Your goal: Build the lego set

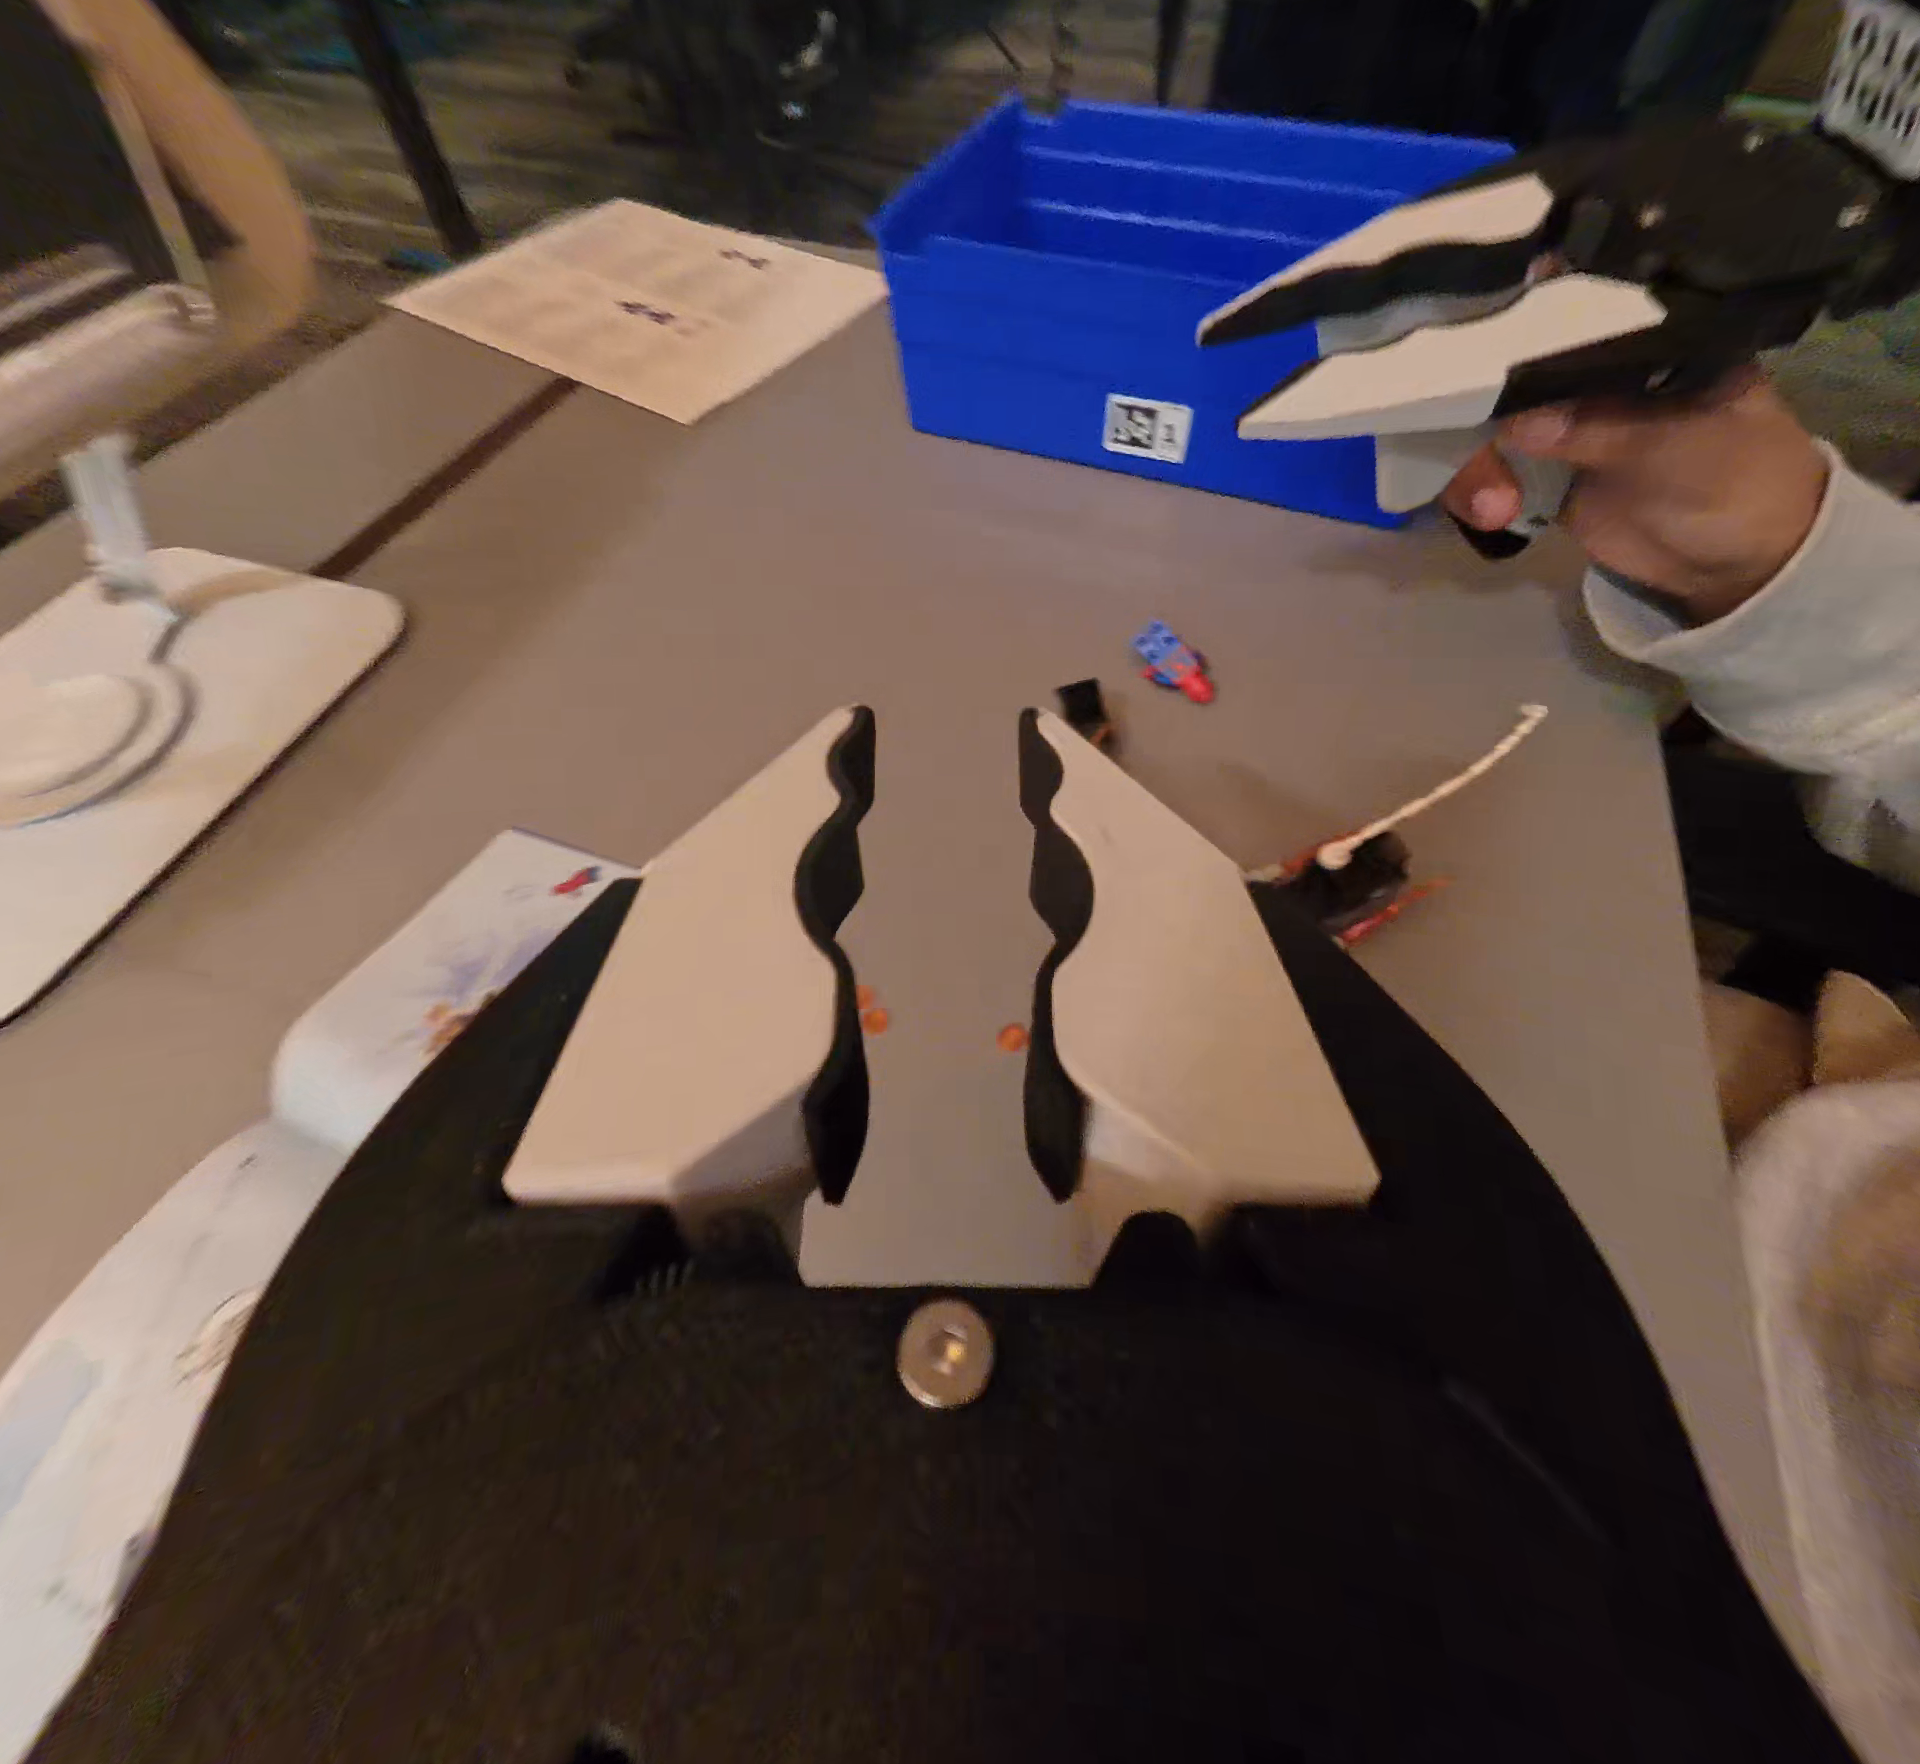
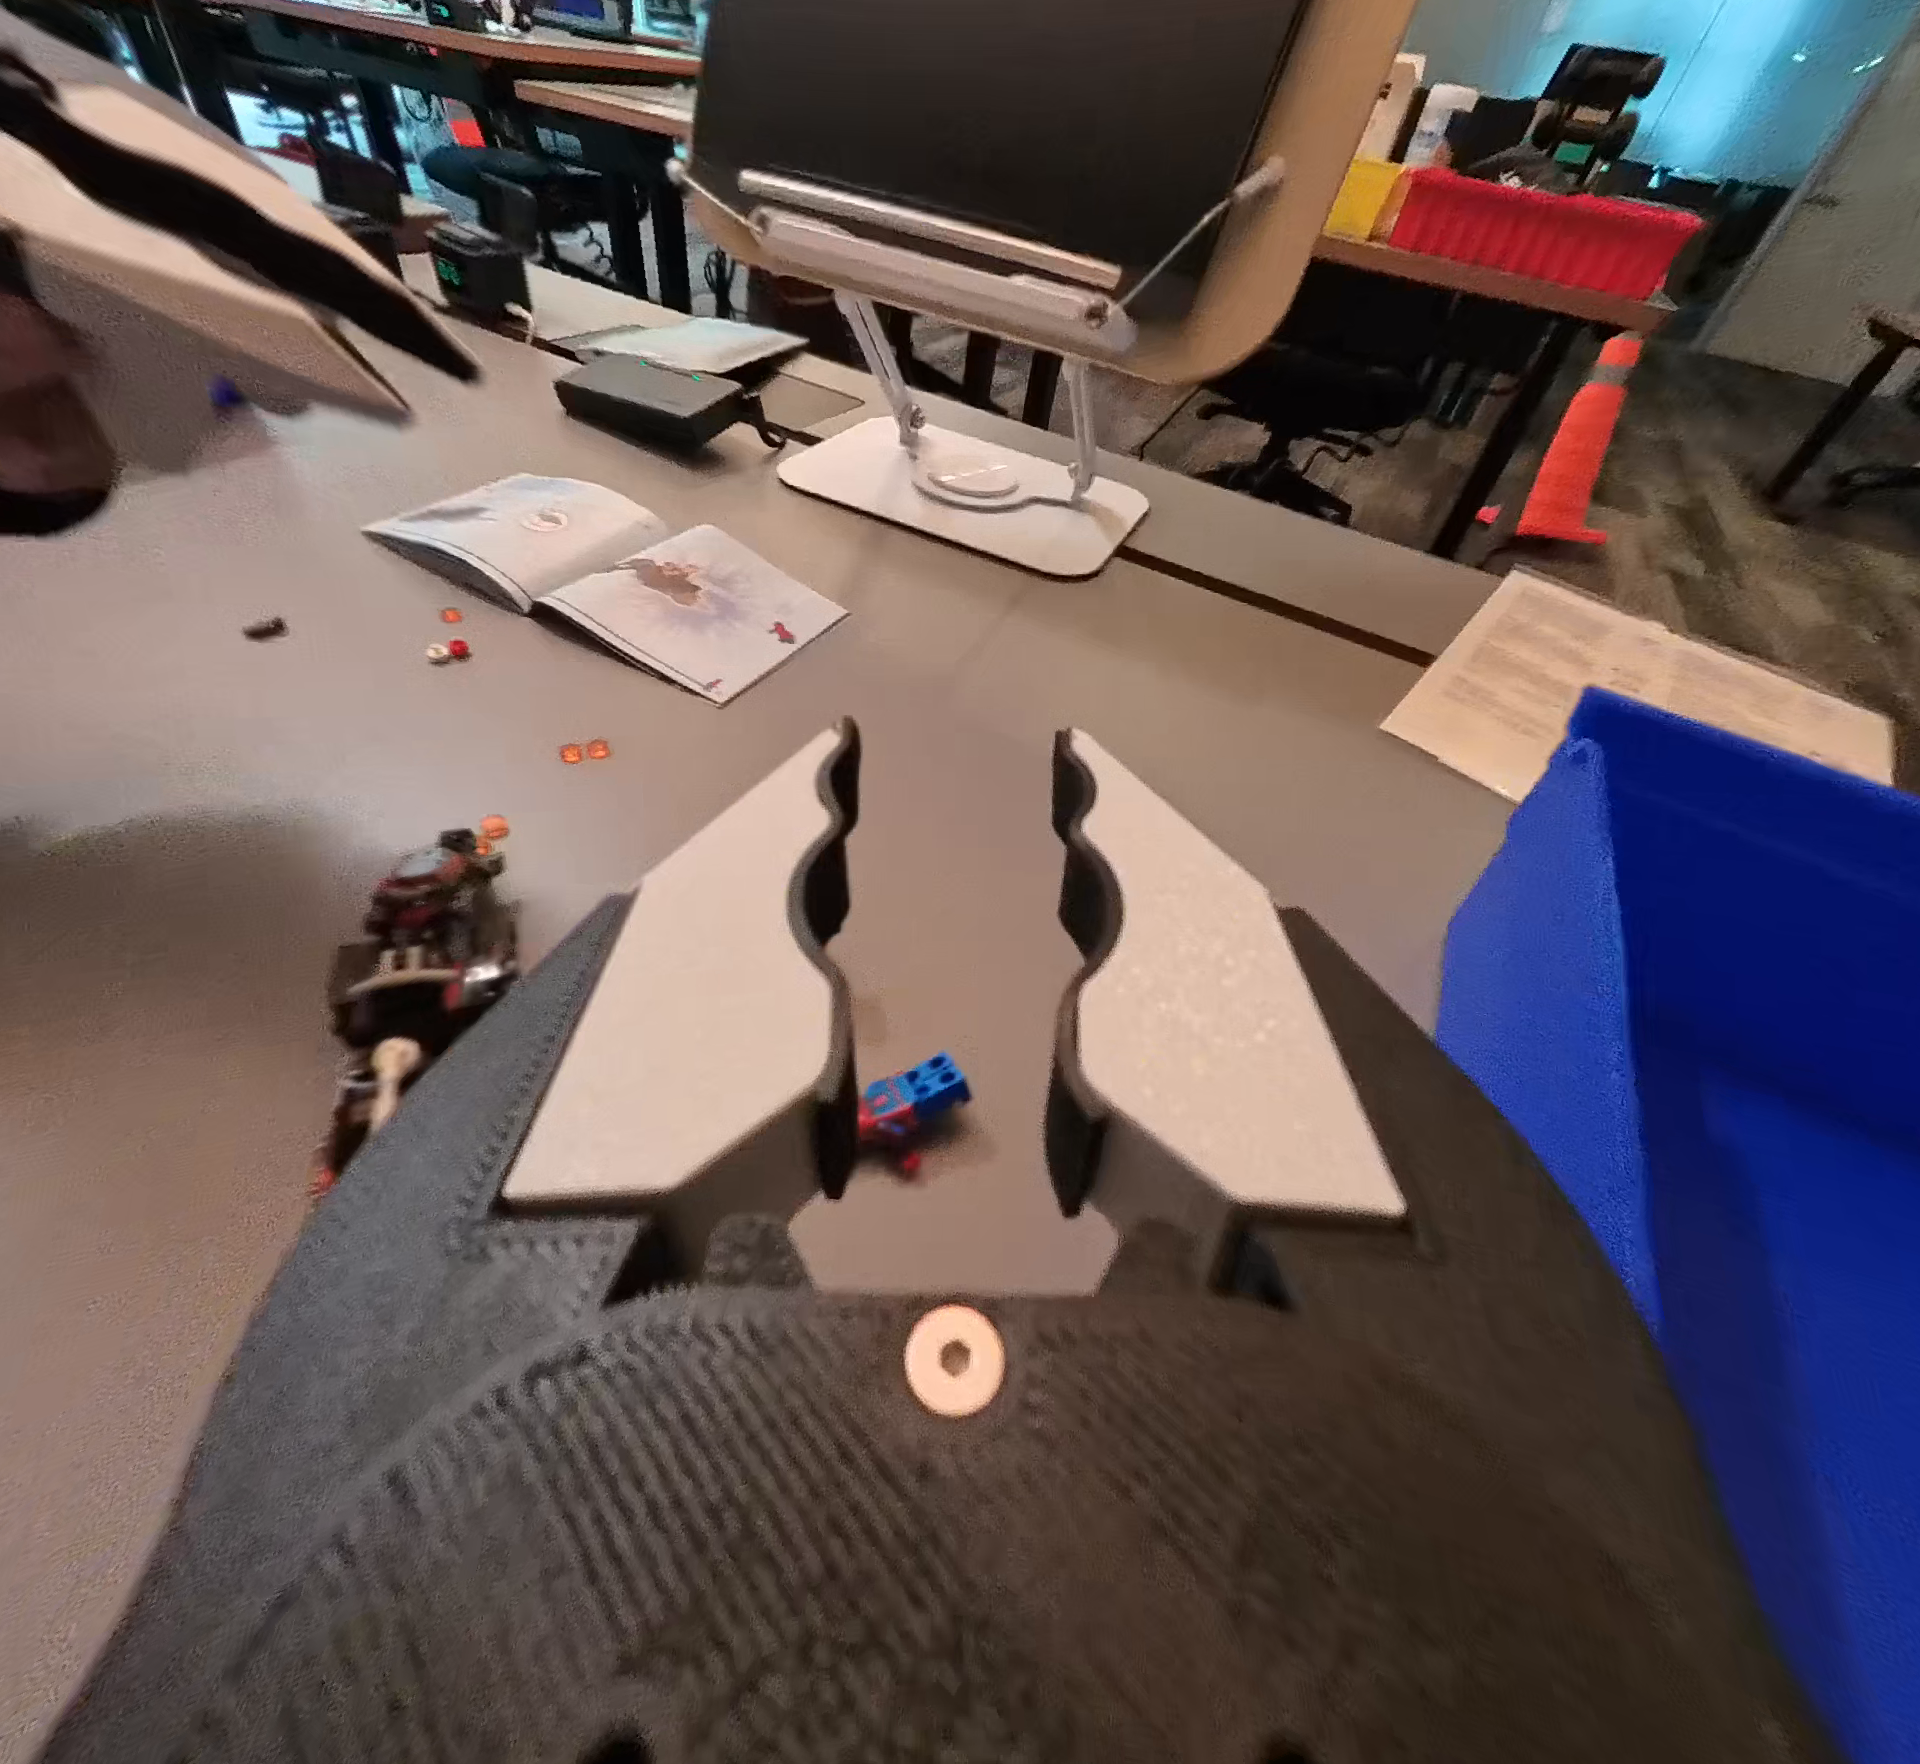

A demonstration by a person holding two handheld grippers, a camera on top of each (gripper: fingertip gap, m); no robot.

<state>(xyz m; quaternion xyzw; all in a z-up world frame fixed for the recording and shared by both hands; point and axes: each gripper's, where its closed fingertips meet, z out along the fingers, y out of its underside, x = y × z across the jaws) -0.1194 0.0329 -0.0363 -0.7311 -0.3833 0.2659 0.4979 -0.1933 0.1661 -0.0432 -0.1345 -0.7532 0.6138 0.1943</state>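
Observation:
A red and blue minifigure lies on the grey table. In the right wrist view the minifigure shows on the table in the gap between my right fingers, untouched. A black and red lego model with a white string lies to its left, and it also shows in the left wrist view. My left gripper is open and empty above the table, over several orange studs. My right gripper is open and empty, held above the table near the bin.
A blue bin stands at the table's far side. An open instruction booklet, a paper sheet, a screen on a white stand and a black box are on the table. A loose black piece and studs lie around. To the minifigure: right tips about 11 cm, left tips about 20 cm. The left camera catches it too, in the left wrist view.

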